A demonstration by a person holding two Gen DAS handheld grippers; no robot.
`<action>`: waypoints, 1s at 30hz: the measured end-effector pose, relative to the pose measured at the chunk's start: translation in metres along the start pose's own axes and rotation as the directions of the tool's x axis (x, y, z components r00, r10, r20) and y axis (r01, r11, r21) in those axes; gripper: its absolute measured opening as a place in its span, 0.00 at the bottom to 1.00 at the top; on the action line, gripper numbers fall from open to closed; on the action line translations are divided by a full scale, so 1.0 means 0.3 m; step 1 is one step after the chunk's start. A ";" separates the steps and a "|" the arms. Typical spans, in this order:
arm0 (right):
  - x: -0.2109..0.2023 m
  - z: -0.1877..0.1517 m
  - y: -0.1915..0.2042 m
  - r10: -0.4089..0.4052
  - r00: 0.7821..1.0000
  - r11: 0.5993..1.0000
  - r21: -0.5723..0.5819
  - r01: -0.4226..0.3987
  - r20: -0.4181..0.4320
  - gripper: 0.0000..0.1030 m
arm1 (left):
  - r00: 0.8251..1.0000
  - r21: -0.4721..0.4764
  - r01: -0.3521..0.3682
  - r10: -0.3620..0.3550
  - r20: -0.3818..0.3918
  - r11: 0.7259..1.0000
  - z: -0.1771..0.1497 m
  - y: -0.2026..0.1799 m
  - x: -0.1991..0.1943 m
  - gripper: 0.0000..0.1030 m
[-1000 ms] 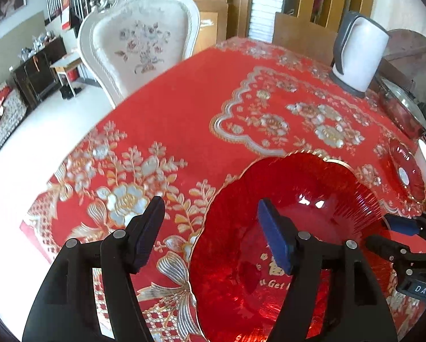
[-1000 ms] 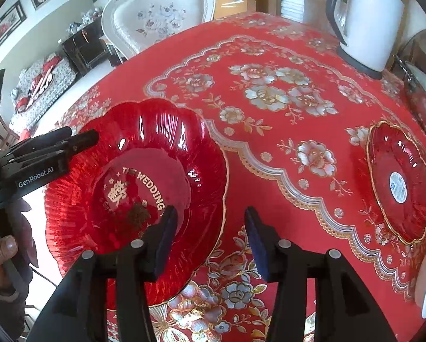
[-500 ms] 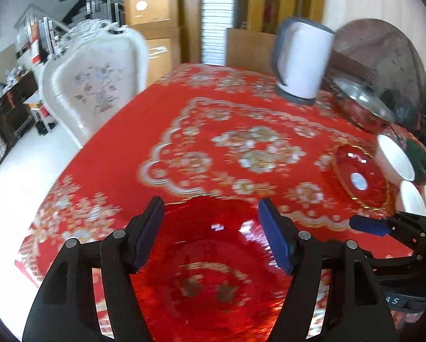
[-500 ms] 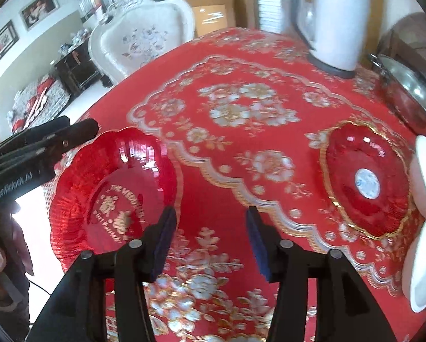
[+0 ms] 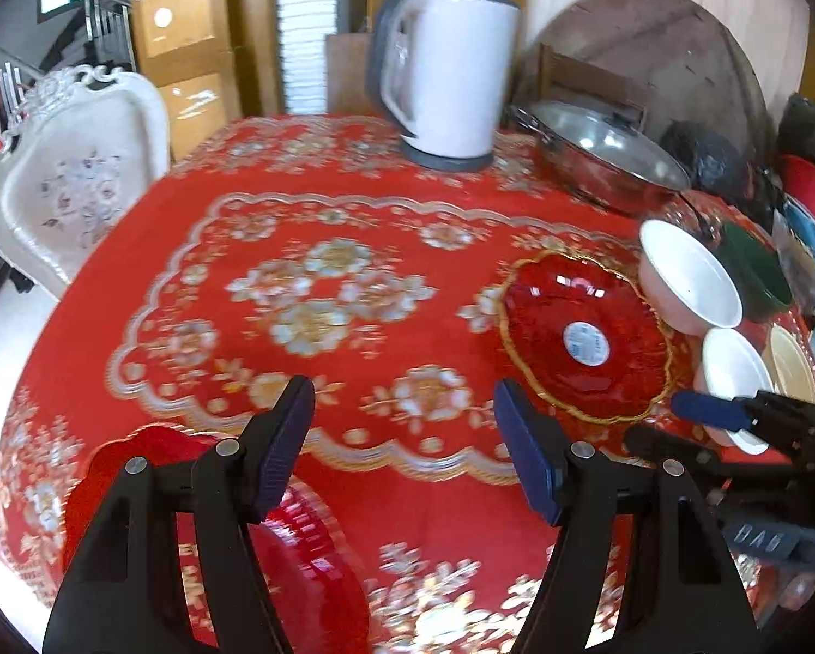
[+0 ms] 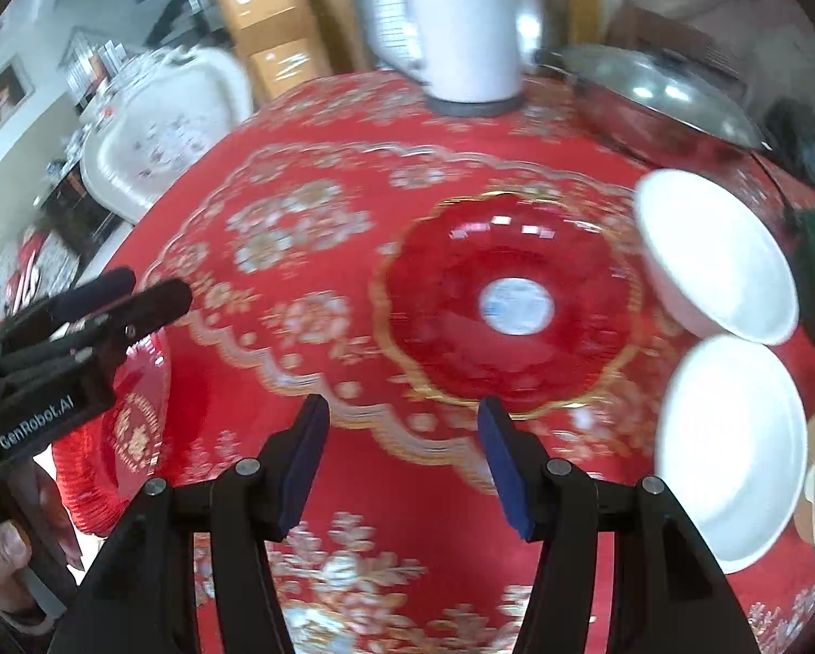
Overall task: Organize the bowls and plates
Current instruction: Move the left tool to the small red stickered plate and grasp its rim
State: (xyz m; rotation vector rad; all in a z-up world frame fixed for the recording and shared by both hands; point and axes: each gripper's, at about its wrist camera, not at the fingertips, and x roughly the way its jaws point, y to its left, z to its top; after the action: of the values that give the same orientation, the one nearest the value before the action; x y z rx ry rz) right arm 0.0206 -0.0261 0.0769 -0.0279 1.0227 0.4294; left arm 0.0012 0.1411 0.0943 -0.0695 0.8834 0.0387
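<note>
Swung away from the large red plate (image 5: 309, 561), now low at the left behind the left gripper (image 5: 404, 447); small red plate (image 6: 508, 305) brought near centre ahead of the right gripper (image 6: 402, 458). Both sets of fingers spread apart, empty, only red tablecloth (image 5: 352, 250) between the blue pads. Just right of the small plate: two white bowls (image 6: 715, 256), touching each other. Farther back: white kettle (image 5: 451, 92), lidded steel pan (image 5: 603, 158). Ornate white chair (image 5: 74, 180) beyond the table edge.
</note>
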 end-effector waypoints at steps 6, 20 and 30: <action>-0.032 0.061 -0.168 -0.040 0.999 0.995 0.087 0.039 0.010 0.56 | 0.998 0.009 0.021 -0.020 -0.057 1.000 0.046 -0.085 0.084 0.67; 0.091 0.188 -0.324 -0.015 0.998 0.987 0.156 0.025 -0.066 0.56 | 0.987 -0.041 -0.002 -0.005 -0.161 0.999 0.127 -0.155 0.277 0.67; 0.160 0.197 -0.356 0.013 0.994 0.987 0.159 0.005 -0.113 0.56 | 0.976 -0.043 -0.012 0.003 -0.216 0.999 0.137 -0.205 0.401 0.67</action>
State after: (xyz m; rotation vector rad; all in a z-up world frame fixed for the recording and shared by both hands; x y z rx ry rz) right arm 0.1288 -0.0948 0.0494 0.0941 1.1669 0.3517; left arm 0.1128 0.0835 0.0300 -0.1130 1.1003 0.0584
